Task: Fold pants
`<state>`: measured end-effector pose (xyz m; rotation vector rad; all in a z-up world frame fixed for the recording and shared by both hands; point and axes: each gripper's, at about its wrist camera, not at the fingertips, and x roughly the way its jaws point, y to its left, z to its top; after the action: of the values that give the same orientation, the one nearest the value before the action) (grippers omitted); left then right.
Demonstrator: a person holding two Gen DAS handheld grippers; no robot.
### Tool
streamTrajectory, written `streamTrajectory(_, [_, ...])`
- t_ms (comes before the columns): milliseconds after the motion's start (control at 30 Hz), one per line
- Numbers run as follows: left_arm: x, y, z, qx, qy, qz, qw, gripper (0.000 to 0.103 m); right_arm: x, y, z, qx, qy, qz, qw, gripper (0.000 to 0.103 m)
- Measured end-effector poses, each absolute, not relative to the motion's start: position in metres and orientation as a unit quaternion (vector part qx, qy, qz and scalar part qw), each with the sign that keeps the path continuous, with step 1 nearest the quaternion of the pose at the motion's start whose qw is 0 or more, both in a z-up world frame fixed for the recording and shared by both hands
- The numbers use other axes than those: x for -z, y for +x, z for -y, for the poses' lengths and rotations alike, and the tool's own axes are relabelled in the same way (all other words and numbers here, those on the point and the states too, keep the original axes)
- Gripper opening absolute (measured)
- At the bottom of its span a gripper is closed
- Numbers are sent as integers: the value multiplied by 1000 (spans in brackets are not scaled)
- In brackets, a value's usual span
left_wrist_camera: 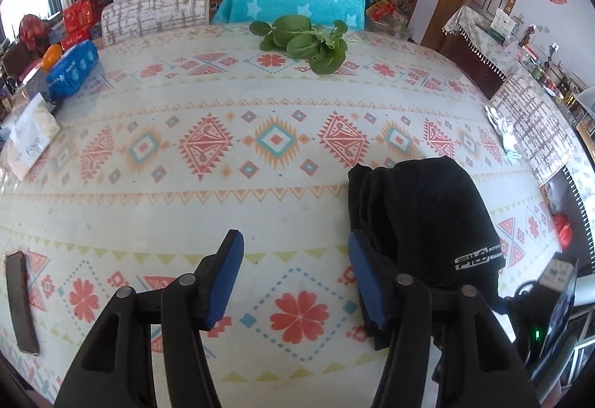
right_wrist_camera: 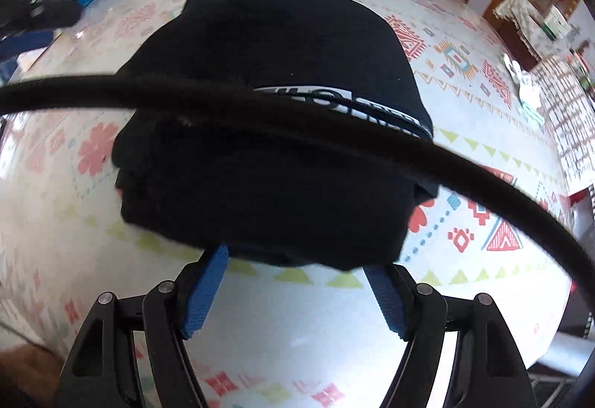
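Note:
The black pants lie folded into a compact bundle on the patterned tablecloth, a white logo on the waistband. My left gripper is open and empty just left of the bundle, its right finger touching the bundle's left edge. In the right wrist view the pants fill the middle. My right gripper is open at the bundle's near edge, its fingertips hidden under the cloth. A black cable crosses in front of the lens.
Green leafy vegetables lie at the table's far side. A blue tissue pack and a paper bag sit at the left edge, a dark flat object at the near left. Chairs stand behind the table.

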<state>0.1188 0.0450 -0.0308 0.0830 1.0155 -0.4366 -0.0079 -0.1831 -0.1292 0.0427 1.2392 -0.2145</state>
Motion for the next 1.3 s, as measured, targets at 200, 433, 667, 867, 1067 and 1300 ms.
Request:
streamTrajectory(200, [34, 113, -62, 203, 30, -485, 850, 58, 132, 7, 180, 152, 53, -574, 803, 92])
streamTrajectory(433, [45, 108, -76, 189, 14, -500, 845, 58, 135, 29, 180, 176, 78, -569, 799, 94])
streamTrajectory(667, [44, 96, -81, 166, -1, -506, 846, 58, 132, 21, 188, 133, 69, -572, 806, 93])
streamTrajectory(867, [40, 91, -73, 145, -15, -513, 846, 58, 95, -45, 231, 121, 99, -515, 843, 93])
streamTrajectory(1067, [41, 103, -9, 162, 32, -495, 853, 59, 82, -38, 287, 161, 100, -479, 857, 93])
streamTrajectory(1300, [69, 120, 34, 135, 75, -502, 851, 59, 93, 4, 285, 149, 94, -463, 868, 93])
